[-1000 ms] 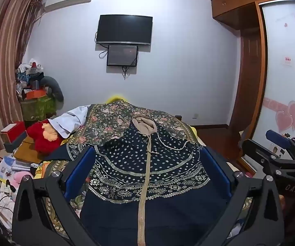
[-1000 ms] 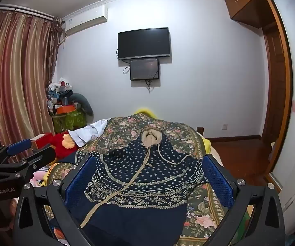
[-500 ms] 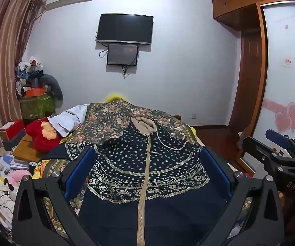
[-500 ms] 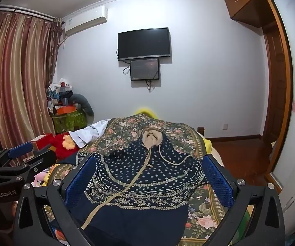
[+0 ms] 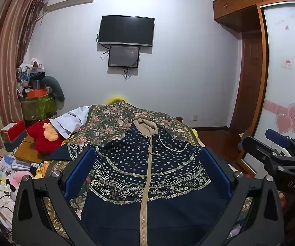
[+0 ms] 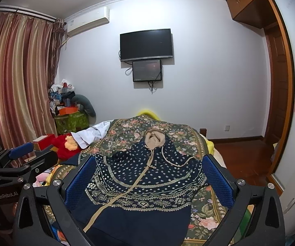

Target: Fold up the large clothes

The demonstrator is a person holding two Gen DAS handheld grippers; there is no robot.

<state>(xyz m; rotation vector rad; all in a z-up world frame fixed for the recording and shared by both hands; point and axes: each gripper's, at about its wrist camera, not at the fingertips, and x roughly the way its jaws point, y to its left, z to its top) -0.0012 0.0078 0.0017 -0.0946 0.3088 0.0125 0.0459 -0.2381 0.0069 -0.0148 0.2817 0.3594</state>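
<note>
We see the navy patterned hoodie (image 5: 147, 170) spread flat on the floral bedspread (image 5: 110, 121), hood toward the wall television (image 5: 126, 30). The left gripper (image 5: 147, 170) and right gripper (image 6: 149, 176) hover above it, jaws wide apart, empty.

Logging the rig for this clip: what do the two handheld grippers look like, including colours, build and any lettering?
Both match: black plastic Y-shaped frames with triangular cut-outs, silver screw heads and blue textured pads inside the fingers. The left gripper carries white "GenRobot.AI" lettering, read in the right wrist view; the right gripper shows "DAS" in the left wrist view. No cables or sleeves are visible.
</note>
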